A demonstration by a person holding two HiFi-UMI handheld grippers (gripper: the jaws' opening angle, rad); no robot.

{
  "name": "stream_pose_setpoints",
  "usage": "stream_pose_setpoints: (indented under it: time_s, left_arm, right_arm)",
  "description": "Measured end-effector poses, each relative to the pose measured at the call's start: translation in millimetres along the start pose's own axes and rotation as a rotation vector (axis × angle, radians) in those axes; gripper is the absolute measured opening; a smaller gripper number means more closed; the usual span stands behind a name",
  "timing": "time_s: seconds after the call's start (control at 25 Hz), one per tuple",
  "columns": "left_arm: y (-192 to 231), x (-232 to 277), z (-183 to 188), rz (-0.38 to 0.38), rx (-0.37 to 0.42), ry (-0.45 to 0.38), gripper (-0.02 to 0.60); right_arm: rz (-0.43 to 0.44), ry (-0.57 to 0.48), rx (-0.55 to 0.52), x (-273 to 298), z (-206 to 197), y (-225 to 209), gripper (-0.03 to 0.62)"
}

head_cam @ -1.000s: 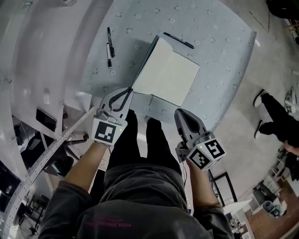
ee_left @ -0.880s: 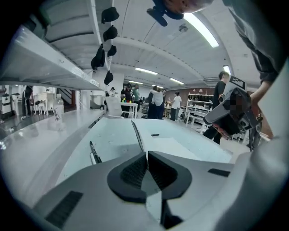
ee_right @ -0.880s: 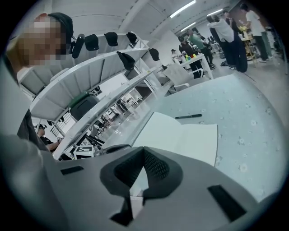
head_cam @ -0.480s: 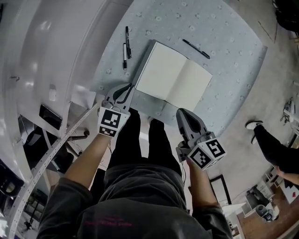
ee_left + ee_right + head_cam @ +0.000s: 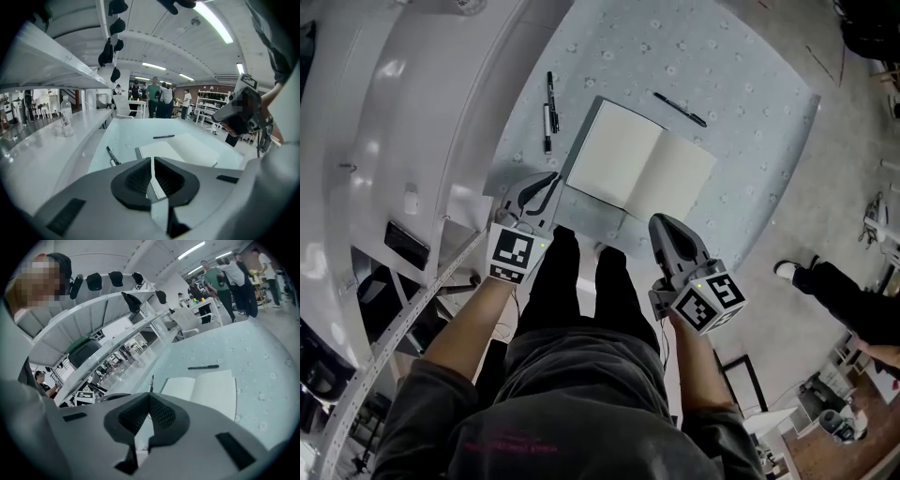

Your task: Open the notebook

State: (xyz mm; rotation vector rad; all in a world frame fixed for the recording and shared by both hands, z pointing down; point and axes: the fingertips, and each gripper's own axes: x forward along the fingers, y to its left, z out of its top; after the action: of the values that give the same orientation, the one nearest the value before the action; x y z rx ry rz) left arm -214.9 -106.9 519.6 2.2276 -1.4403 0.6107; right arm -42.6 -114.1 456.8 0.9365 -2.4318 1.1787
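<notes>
The notebook [image 5: 637, 169] lies open on the pale blue table cloth [image 5: 731, 66], showing two blank cream pages. It also shows in the left gripper view [image 5: 185, 149] and the right gripper view [image 5: 211, 389]. My left gripper [image 5: 551, 178] hovers just off the notebook's near left corner without touching it. Its jaws [image 5: 153, 161] stand together with only a thin slit, and nothing is between them. My right gripper [image 5: 661, 222] is at the near table edge, short of the notebook. It [image 5: 149, 397] is shut and empty.
Two pens [image 5: 549, 112] lie left of the notebook and a black pen [image 5: 680, 109] lies beyond it. A white curved shelf [image 5: 394, 141] runs along the left, with a bottle [image 5: 65, 119] on it. People stand in the background [image 5: 154, 96]. Someone's legs [image 5: 839, 286] show at the right.
Both grippers have drawn back a little from the notebook toward the near table edge. The left tip no longer sits at the notebook's corner. The notebook stays open.
</notes>
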Motion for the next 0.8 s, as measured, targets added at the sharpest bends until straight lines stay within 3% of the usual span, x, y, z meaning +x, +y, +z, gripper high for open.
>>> stream_pose_setpoints:
  time_s: [0.48, 0.8]
  left_arm:
    - [-40.3, -37.8, 128.8, -0.06, 0.095, -0.169, 0.02]
    - [-54.5, -60.7, 189.1, -0.082, 0.149, -0.261, 0.02]
  right_arm:
    - [-0.024, -0.13, -0.027, -47.9, 58.6, 10.7, 0.003]
    - [-0.039, -0.219, -0.064, -73.0, 94.2, 19.2, 0.003]
